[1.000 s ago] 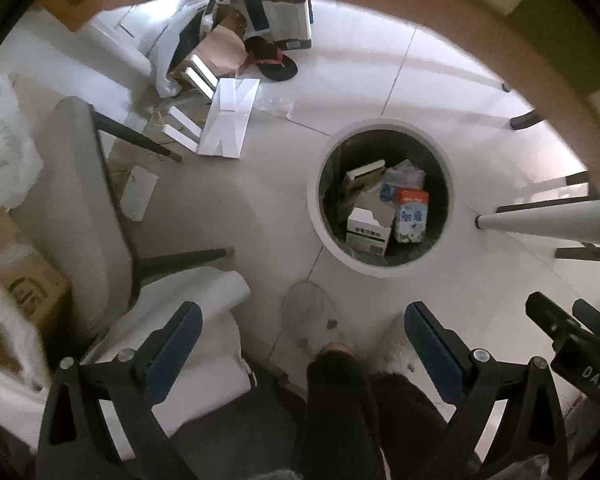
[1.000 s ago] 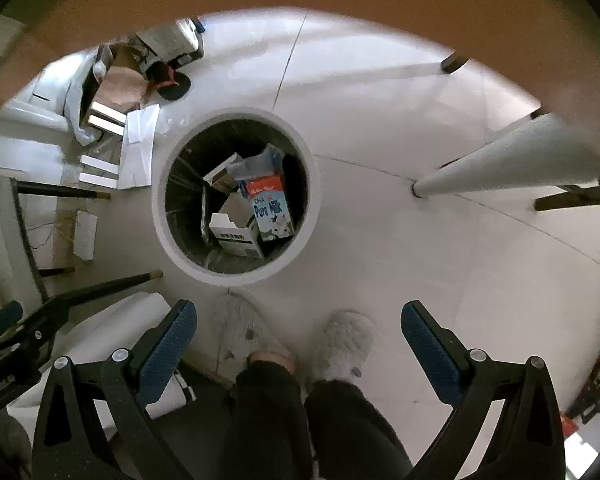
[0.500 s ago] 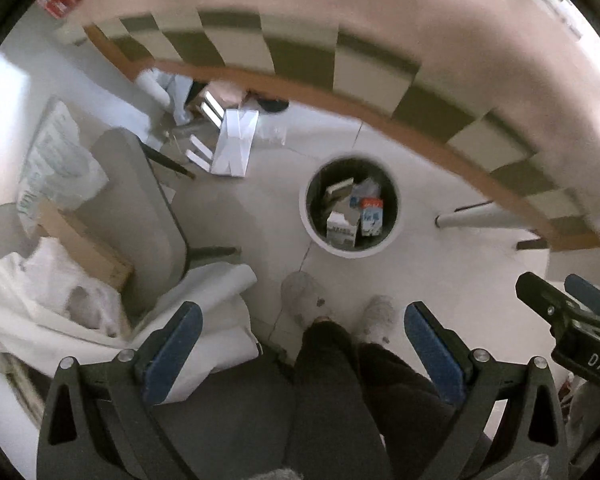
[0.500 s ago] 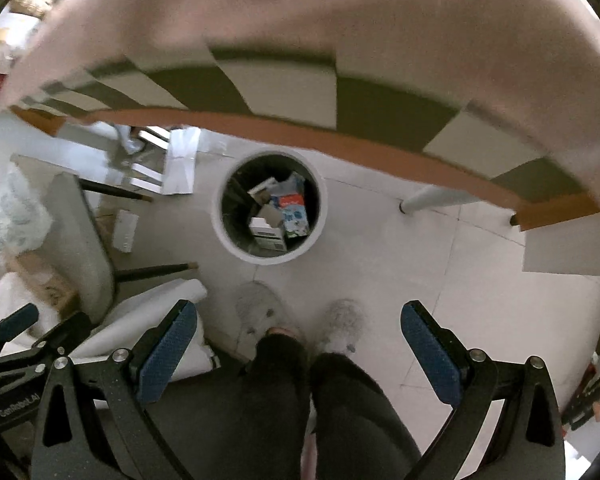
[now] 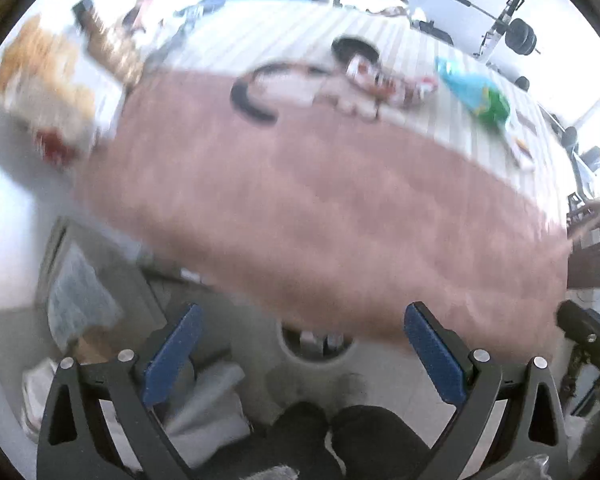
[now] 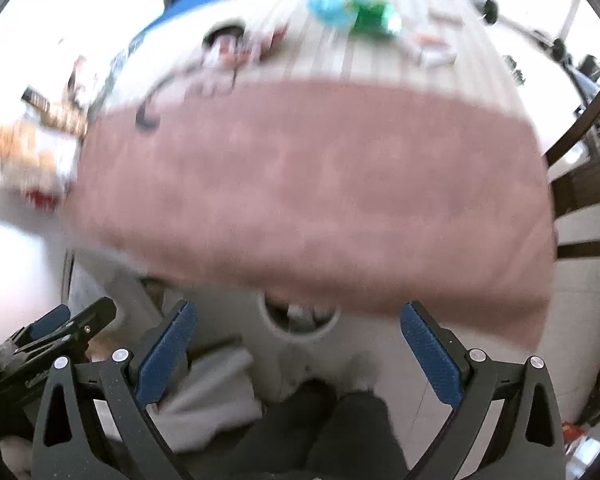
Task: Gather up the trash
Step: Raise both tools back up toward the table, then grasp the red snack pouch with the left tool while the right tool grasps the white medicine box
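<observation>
Both views were blurred. The left gripper (image 5: 300,356) had its jaws wide apart with nothing between them, and the right gripper (image 6: 298,352) likewise stood spread and empty. Each hung above the person's dark legs (image 6: 332,428), in front of a table (image 5: 320,208) draped in pink cloth. On the striped far part of the tabletop lay the trash: a blue-green bag (image 5: 476,92), a small heap of wrappers (image 5: 376,80) and a black cord (image 5: 252,104). The white bin (image 6: 300,320) stood on the floor, half hidden under the table's near edge, with boxes inside.
</observation>
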A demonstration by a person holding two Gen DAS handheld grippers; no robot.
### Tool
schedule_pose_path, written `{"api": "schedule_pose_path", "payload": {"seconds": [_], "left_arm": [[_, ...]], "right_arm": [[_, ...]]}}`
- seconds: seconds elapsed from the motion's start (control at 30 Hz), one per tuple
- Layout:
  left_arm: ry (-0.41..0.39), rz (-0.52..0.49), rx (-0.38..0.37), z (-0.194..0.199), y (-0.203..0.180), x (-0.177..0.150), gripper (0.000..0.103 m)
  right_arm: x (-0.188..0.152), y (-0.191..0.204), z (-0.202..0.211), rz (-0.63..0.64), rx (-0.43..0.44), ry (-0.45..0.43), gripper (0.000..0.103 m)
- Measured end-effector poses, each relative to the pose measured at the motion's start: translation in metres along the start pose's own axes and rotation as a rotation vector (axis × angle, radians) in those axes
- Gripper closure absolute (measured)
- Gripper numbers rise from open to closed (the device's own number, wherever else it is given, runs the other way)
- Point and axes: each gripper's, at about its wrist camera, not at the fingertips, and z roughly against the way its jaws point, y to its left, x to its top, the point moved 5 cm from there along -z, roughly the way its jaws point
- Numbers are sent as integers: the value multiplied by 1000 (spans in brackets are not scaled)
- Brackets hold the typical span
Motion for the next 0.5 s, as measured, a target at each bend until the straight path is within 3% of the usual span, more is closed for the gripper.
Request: {"api": "schedule_pose_path", "payload": {"seconds": [0.23, 0.27, 0.43, 0.47, 0.5], "left_arm": [[34, 16, 56, -33, -43, 82, 0], [96, -19, 67, -42, -50, 88, 0], [152, 112, 75, -97, -72, 135, 0], [69, 178, 70, -108, -73, 149, 0], [81, 205, 66, -121, -75, 161, 0]], "right_arm": [[115, -66, 0, -60, -96, -14, 0], [127, -72, -6, -61, -108, -12, 0], [209, -126, -66, -95, -125, 47, 0], [227, -136, -84, -97, -125, 69, 0], [241, -143, -98, -98, -128, 81, 0]]}}
